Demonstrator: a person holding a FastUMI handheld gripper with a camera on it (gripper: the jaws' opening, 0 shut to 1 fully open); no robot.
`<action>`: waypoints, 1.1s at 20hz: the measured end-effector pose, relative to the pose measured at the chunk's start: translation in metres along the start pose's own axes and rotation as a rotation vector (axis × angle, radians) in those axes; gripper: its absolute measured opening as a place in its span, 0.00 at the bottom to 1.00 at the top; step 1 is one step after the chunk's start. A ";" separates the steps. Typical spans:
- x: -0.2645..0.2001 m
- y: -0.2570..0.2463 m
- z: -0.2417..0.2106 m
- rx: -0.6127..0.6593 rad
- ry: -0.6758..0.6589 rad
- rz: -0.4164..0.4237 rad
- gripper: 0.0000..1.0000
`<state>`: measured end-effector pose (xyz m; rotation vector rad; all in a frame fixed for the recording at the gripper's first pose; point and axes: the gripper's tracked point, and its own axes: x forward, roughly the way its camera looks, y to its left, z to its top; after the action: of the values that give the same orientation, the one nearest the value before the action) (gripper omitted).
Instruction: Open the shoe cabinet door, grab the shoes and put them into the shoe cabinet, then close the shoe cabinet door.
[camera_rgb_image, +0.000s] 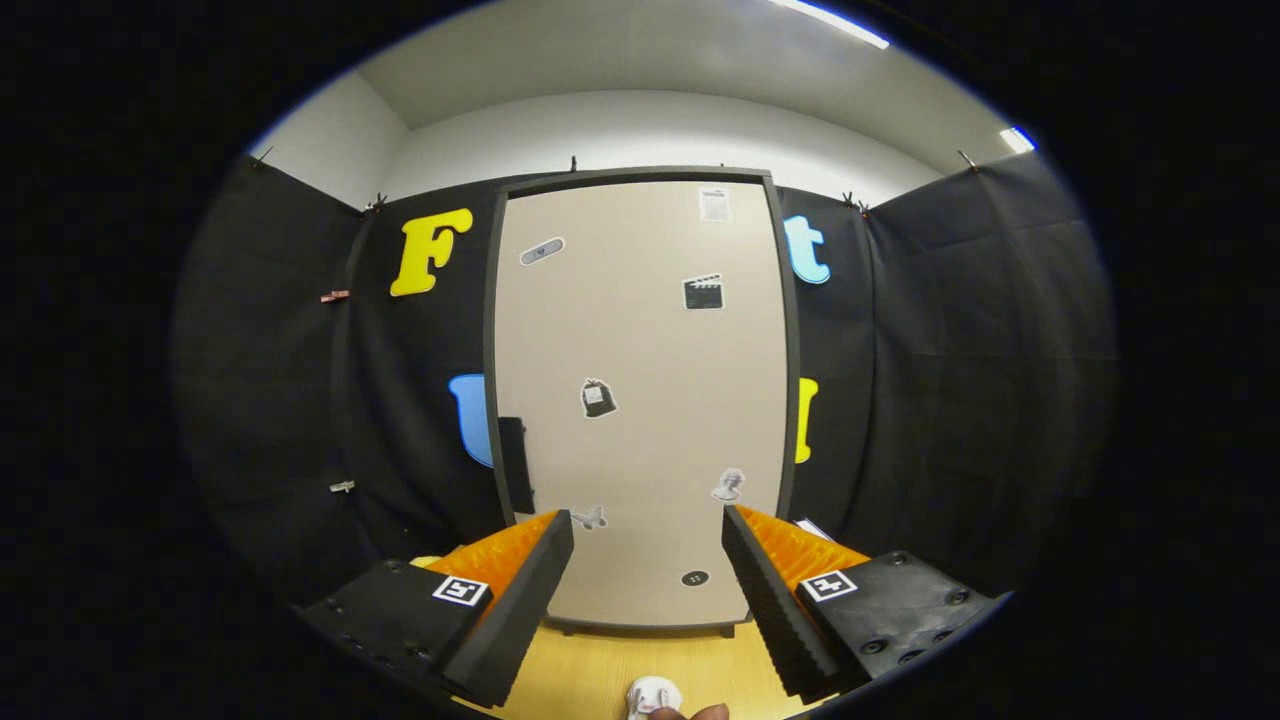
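The tall beige shoe cabinet door (640, 400) stands shut straight ahead of me, framed in dark grey, with several small stickers on it. A black handle (515, 465) sits on its left edge, beyond my left finger. My gripper (648, 535) is open, its orange and black fingers wide apart and holding nothing, some way back from the door. A small white thing (652, 695), perhaps the tip of a shoe, lies on the wooden floor below and between the fingers; most of it is hidden.
The light wooden floor (600, 660) runs from the fingers up to the cabinet's foot. Black cloth walls (950, 380) close in on both sides of the cabinet. A fingertip (710, 712) shows beside the white thing.
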<state>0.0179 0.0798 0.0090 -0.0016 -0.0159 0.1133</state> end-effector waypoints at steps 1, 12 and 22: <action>0.008 0.010 0.002 0.001 -0.006 0.008 0.97; 0.107 0.116 -0.021 -0.023 0.011 0.070 0.97; 0.192 0.139 -0.060 0.038 0.066 0.017 0.94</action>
<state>0.1943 0.2395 -0.0482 0.0326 0.0524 0.1307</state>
